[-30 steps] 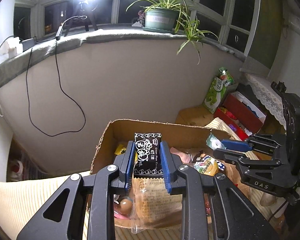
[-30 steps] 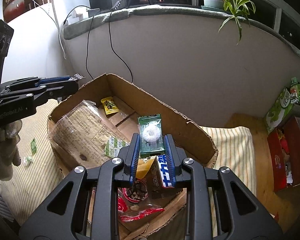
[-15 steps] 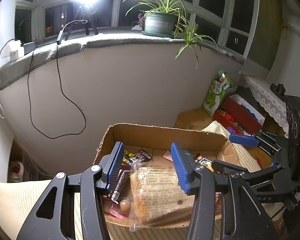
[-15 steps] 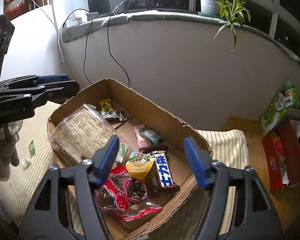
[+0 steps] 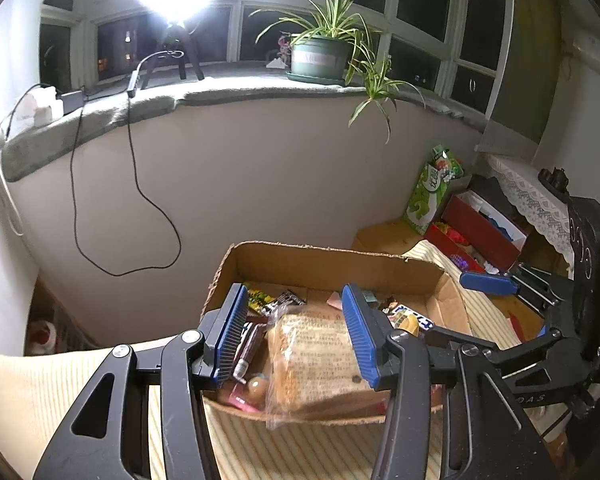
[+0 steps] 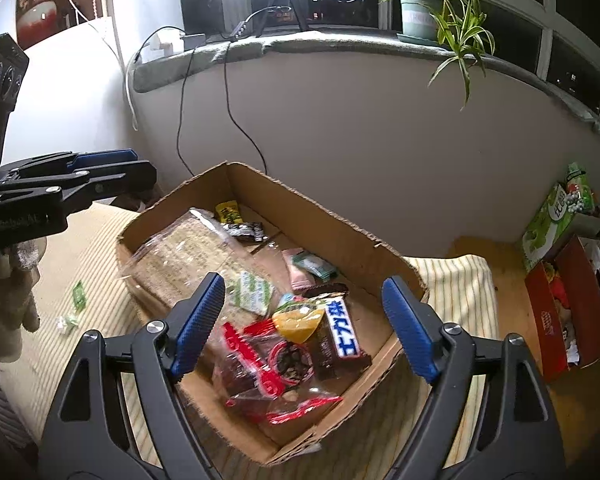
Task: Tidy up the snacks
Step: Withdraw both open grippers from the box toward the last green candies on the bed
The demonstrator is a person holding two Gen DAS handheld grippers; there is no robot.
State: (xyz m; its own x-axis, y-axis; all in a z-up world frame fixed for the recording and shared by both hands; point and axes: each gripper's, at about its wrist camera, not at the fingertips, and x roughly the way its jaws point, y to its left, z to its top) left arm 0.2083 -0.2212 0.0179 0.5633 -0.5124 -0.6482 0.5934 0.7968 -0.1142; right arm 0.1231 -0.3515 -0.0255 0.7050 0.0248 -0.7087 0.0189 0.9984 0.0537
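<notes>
Box [image 6: 324, 220]: snacks light, crinkly, slippery; bread bag [image 5: 320, 360] soft, crushable. We pinch wrappers at sealed ends. Left gripper [image 5: 296, 340], right gripper [image 6: 304, 328]: just opened, empty.

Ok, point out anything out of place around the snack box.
Two small green-wrapped candies lie loose on the striped cloth, outside the cardboard box that holds the other snacks. The box's rim looks ragged and torn.

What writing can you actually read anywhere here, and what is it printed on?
"エナカ", roughly; the last character is unclear: blue letters on the white chocolate bar wrapper in the cardboard box.
"DAS": on the right gripper, seen from the left wrist.
Bread bag print, green carton, pot label: too blurred to read.
</notes>
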